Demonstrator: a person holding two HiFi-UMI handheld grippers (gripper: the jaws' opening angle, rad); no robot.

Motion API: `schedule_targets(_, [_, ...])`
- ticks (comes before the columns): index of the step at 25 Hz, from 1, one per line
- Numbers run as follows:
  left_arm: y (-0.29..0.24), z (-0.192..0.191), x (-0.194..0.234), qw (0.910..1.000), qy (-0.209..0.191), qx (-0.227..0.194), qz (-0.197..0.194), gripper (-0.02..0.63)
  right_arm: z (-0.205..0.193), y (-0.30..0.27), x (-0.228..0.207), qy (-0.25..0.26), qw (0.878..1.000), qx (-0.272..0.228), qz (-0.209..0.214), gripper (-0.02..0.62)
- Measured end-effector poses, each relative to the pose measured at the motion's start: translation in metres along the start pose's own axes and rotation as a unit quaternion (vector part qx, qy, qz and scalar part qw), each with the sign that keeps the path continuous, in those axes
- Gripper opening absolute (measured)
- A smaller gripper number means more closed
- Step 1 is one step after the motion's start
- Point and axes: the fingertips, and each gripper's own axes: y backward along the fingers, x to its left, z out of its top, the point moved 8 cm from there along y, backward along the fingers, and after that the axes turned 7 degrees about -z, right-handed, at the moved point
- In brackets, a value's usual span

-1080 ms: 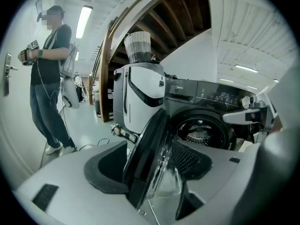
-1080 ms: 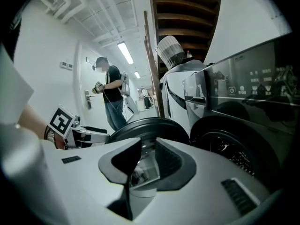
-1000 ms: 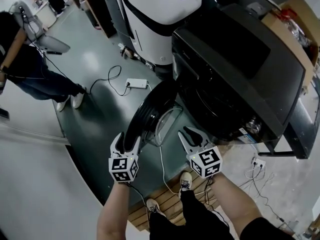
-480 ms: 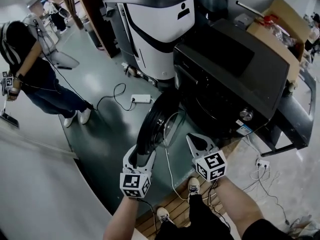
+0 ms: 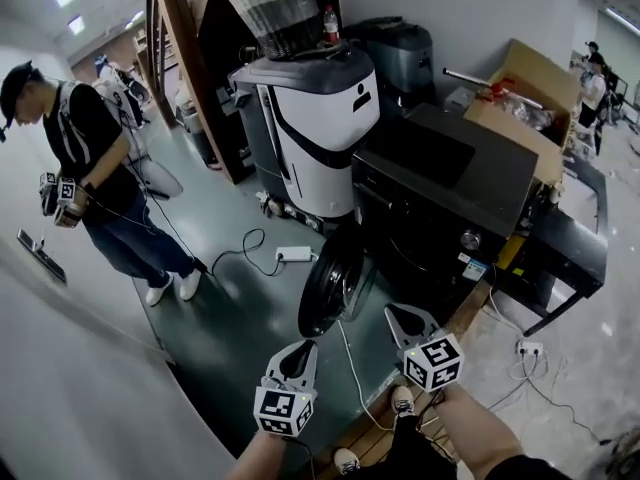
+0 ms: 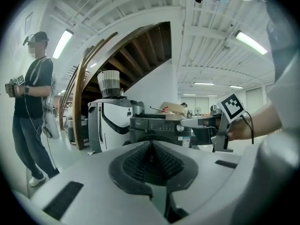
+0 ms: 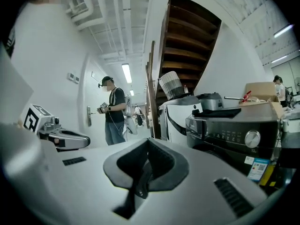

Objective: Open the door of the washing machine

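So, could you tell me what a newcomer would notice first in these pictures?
Probably the dark washing machine right of centre in the head view, with its round door standing wide open at its front left. Next would be the tall white machine behind it with a striped basket on top. A person is also standing at the far left.

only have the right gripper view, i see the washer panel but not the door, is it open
Observer: Yes. In the head view the door stands swung wide out from the washer.
Operator: is my gripper touching it
Observer: No, the right gripper looks clear of the door, just to its right in that view.
Operator: anything on the floor near it
Observer: A white power strip lies on the floor left of the door.
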Motion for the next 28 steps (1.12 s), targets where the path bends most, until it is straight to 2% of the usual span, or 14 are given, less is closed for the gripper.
schedule_targets(6, [0.056,0.004,-0.019,0.9997,-0.014,0.004,-0.018,0.017,0.008,0.055,0.047,-0.008,0.999,-0.02,-0.026,0.017])
schedule_targets(13, [0.093,-0.008,-0.038,0.9978,0.02,-0.001,-0.064,0.017,-0.005,0.107,0.083,-0.001,0.998,-0.003,-0.057,0.017])
schedule_targets(22, [0.073,-0.028,-0.083,0.9902,0.047,0.021,-0.13,0.017,-0.021,0.16,0.066,-0.005,0.995,0.022,-0.102,0.017])
schedule_targets(28, [0.044,-0.025,-0.108,0.9862,0.042,0.024,-0.158,0.017,-0.029,0.185,0.042,-0.019,0.991,0.022,-0.13,0.017])
